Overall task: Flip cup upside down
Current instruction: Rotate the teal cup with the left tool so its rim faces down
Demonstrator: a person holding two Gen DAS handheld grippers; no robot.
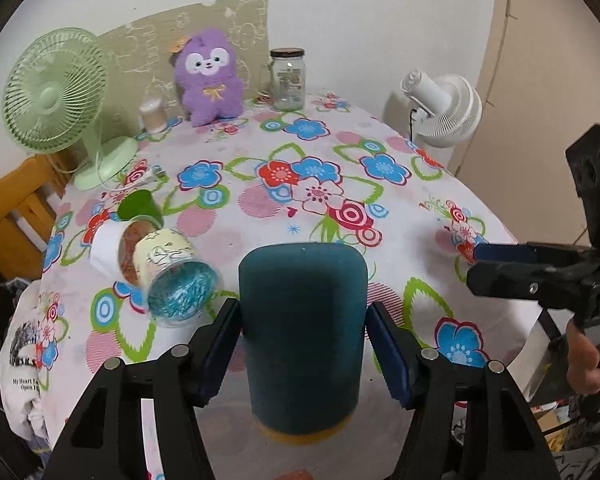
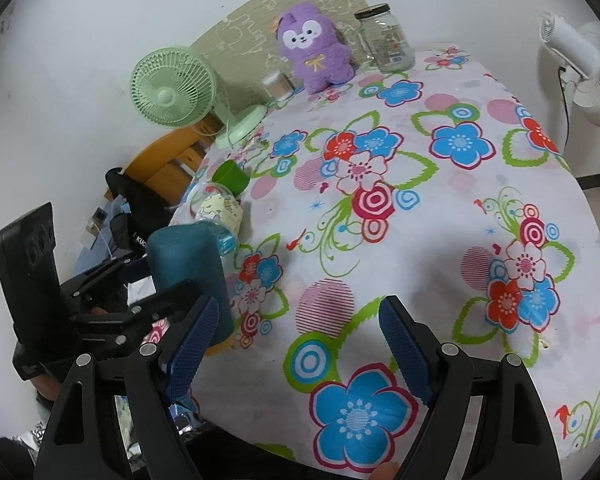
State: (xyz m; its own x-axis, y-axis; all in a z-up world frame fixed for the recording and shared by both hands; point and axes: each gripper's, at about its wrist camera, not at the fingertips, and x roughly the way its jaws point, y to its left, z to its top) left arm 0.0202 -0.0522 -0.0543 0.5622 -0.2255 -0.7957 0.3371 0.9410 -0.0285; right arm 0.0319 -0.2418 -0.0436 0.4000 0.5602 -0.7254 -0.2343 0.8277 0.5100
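Observation:
A dark teal cup (image 1: pixel 302 336) with a yellow rim stands upside down on the flowered tablecloth (image 1: pixel 300 184), rim down near the front edge. My left gripper (image 1: pixel 302 344) has its jaws on either side of the cup with small gaps showing, so it is open around it. The cup also shows in the right wrist view (image 2: pixel 190 276), with the left gripper (image 2: pixel 148 292) beside it. My right gripper (image 2: pixel 296 344) is open and empty over the cloth, to the right of the cup; it shows at the right edge of the left wrist view (image 1: pixel 500 268).
A clear jar of blue shreds (image 1: pixel 172 276) lies on its side left of the cup, next to a white-labelled jar (image 1: pixel 112 248) and a green lid (image 1: pixel 138 206). A green fan (image 1: pixel 56 96), purple plush (image 1: pixel 210 76), glass jar (image 1: pixel 288 78) and white fan (image 1: pixel 444 108) stand at the back.

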